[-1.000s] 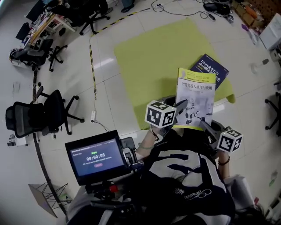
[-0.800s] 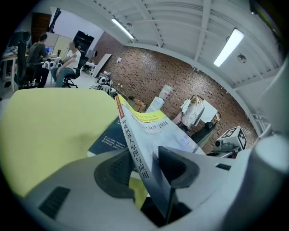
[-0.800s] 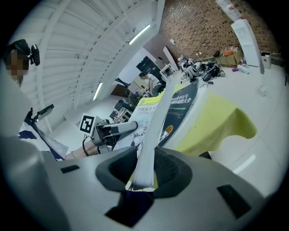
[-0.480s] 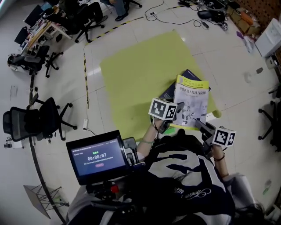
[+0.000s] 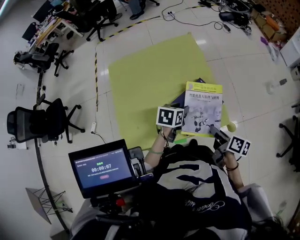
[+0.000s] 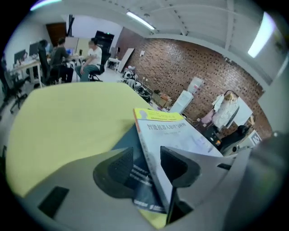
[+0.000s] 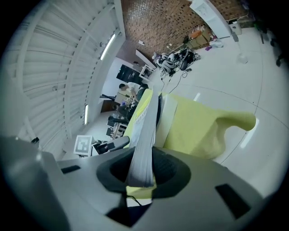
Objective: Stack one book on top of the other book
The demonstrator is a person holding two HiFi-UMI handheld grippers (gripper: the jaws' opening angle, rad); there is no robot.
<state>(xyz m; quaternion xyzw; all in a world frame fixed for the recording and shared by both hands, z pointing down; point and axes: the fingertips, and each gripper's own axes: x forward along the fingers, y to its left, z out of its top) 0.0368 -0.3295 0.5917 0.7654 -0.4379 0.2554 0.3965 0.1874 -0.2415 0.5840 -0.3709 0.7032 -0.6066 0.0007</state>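
Note:
A white book with a yellow top band lies over a dark blue book on the yellow mat, and only the blue book's left part shows. My left gripper is at the white book's near left corner. Its jaws are opening, with the white book's edge between them and the blue book showing in the gap by the left pad. My right gripper is at the near right corner. Its jaws are closing, and the pads press on the white book's edge.
A screen with a timer sits just in front of me. Office chairs stand at the left, and a black-yellow tape strip runs past the mat's left side. Cables lie on the floor beyond the mat. People sit far off.
The white book has come down onto the blue book and now covers most of it. Both grippers moved down with it.

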